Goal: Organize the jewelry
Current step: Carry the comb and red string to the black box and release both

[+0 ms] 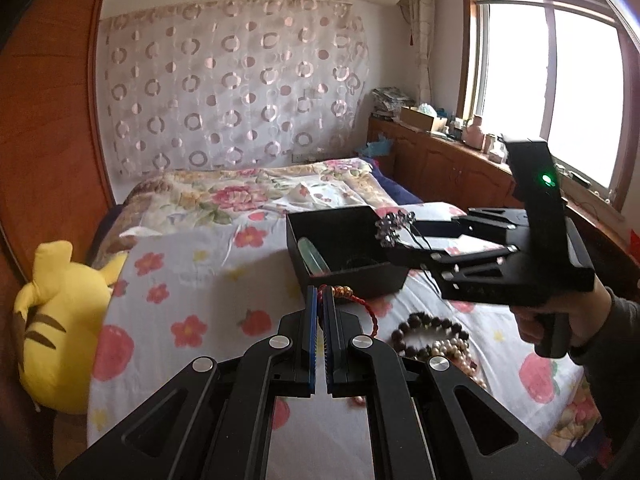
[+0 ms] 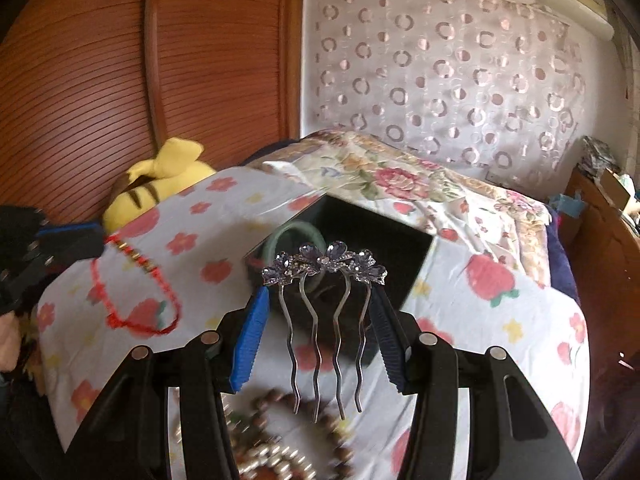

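The right gripper (image 2: 320, 312), clamped on the jewelled hair comb (image 2: 325, 266), holds it over the black box (image 1: 344, 256); releasing looks next. The left gripper (image 1: 320, 300) pinches the red bracelet (image 1: 362, 306) beside the box.

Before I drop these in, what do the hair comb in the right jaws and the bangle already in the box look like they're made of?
Hair comb: looks like polished silver-tone metal, with thin wavy prongs that glint, topped by faceted purple stones, probably glass or rhinestone. Bangle in the black box: pale green, smooth, slightly translucent, jade-like; could equally be glass or resin.
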The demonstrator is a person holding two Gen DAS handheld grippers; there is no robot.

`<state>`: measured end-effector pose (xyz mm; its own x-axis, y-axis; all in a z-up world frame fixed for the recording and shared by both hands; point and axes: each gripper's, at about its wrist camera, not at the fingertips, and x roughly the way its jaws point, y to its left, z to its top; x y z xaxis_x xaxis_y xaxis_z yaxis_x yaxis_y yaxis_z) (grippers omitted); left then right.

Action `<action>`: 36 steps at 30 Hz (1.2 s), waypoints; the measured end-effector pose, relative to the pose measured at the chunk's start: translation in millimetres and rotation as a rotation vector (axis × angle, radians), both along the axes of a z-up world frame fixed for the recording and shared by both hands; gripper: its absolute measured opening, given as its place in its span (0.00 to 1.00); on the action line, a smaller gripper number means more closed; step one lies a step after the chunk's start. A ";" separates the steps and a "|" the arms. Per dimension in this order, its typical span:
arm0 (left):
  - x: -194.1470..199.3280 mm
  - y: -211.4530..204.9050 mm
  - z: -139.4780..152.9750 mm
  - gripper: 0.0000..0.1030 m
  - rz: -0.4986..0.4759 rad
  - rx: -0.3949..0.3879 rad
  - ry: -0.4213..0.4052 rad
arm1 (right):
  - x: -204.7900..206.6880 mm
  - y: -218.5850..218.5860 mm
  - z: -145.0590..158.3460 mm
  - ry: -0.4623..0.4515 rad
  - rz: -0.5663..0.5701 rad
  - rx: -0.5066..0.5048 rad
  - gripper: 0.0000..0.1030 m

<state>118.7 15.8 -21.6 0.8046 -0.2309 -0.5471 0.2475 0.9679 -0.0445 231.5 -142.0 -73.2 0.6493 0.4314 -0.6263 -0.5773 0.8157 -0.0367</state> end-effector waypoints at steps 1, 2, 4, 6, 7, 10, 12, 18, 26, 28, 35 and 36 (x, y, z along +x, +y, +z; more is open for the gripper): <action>3.4 -0.1 1.3 0.02 0.002 0.002 -0.001 | 6.8 0.1 0.9 0.000 -0.008 0.002 0.53; 4.6 0.0 2.0 0.02 0.003 0.003 -0.001 | 15.3 0.8 2.1 0.003 -0.014 0.004 0.53; 8.8 -0.1 4.2 0.02 0.008 0.008 -0.005 | 28.1 3.6 2.9 0.001 -0.026 0.001 0.53; 13.5 0.5 5.1 0.02 0.014 0.010 -0.007 | 39.4 7.1 2.7 -0.003 -0.040 -0.008 0.53; 16.4 1.1 5.3 0.02 0.016 0.010 -0.006 | 44.8 9.3 2.2 -0.002 -0.047 -0.011 0.53; 23.2 2.1 5.2 0.02 0.023 0.016 0.000 | 59.3 15.3 -2.0 0.007 -0.063 -0.024 0.53; 27.9 2.9 4.9 0.02 0.027 0.021 0.004 | 66.8 18.0 -7.9 0.025 -0.071 -0.033 0.53; 41.2 8.2 3.1 0.02 0.046 0.035 0.015 | 80.9 22.7 -24.3 0.059 -0.084 -0.057 0.53; 61.3 8.8 2.6 0.02 0.062 0.047 0.036 | 83.3 17.9 -23.8 0.076 -0.100 -0.033 0.61; 65.6 5.8 4.9 0.02 0.059 0.050 0.035 | 80.5 13.1 -20.2 0.066 -0.103 -0.027 0.63; 88.9 -17.2 18.0 0.02 0.033 0.059 0.018 | 63.8 -12.3 -7.5 0.041 -0.106 -0.014 0.64; 91.9 -19.8 18.1 0.02 0.031 0.060 0.018 | 61.7 -15.8 -6.3 0.040 -0.107 -0.009 0.64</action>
